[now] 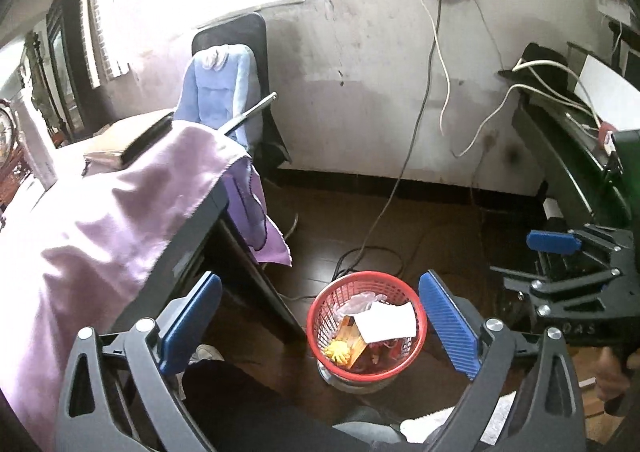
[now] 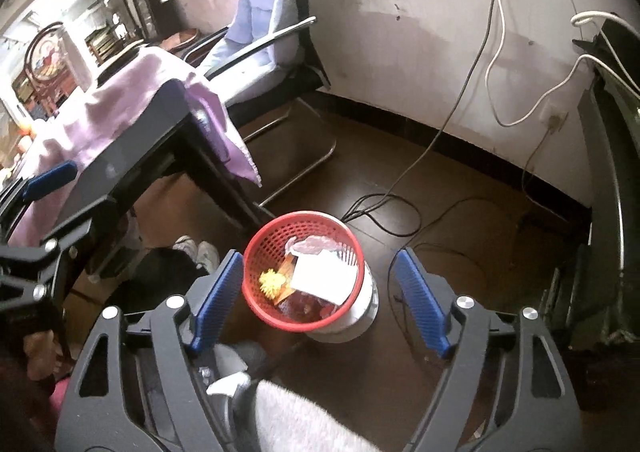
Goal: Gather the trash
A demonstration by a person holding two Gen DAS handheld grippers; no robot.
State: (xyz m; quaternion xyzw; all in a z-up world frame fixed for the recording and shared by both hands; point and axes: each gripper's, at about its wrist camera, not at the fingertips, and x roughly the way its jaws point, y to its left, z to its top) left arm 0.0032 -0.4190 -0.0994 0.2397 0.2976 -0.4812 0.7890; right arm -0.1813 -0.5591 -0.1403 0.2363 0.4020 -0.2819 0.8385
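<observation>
While both grippers hang over the dark floor, each view looks down on the same bin.

Left wrist, gripper: the left gripper (image 1: 320, 328) has its blue pads spread wide, nothing between them.
Left wrist, container: the red basket (image 1: 320, 316) stands upright on the floor, mouth up, near and centred between the pads, seated on a white base (image 1: 352, 384).
Left wrist, contents: a white paper sheet (image 1: 386, 322) lies flat on top, long edge running left to right; clear plastic wrap (image 1: 356, 302) behind it, a yellow knobbly piece (image 1: 338, 352) at the near left, an orange carton (image 1: 354, 336) under the paper.
Left wrist, surroundings: purple cloth (image 1: 100, 228) drapes the table at left; the right gripper (image 1: 560, 264) shows at far right, but I cannot tell its opening from here.

Right wrist, gripper: the right gripper (image 2: 320, 296) is spread apart and holds nothing.
Right wrist, container: the red basket (image 2: 260, 252) sits just left of centre, beside the left pad.
Right wrist, contents: the paper (image 2: 326, 278) lies slightly skewed, with the yellow piece (image 2: 272, 280) to its left.
Right wrist, surroundings: an office chair (image 2: 272, 28) stands far left by the wall.
</observation>
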